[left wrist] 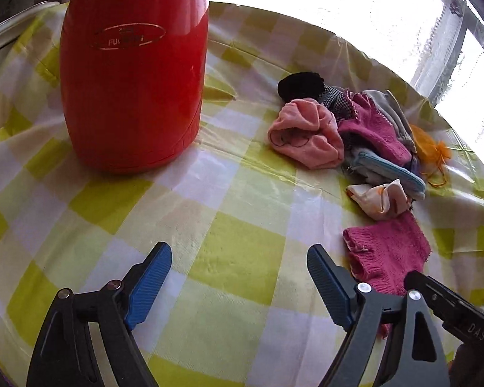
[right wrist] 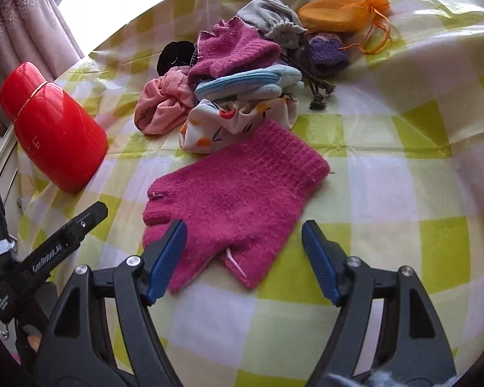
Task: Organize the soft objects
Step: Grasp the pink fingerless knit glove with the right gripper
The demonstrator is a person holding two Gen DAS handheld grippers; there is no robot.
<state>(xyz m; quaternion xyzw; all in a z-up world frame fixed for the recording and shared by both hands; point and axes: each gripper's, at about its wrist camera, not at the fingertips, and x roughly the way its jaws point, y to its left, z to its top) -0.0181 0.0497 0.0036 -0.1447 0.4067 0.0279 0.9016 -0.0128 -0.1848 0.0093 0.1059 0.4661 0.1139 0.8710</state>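
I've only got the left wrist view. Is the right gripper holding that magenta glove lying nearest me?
Observer: No. The right gripper is open, and the magenta glove shows its finger end between the two fingers.
Operator: Is it flat or bunched?
Observer: Flat on the checked tablecloth, cuff pointing at the pile.
Operator: Anything hidden behind that pile?
Observer: A purple knitted piece, next to the orange mesh pouch.
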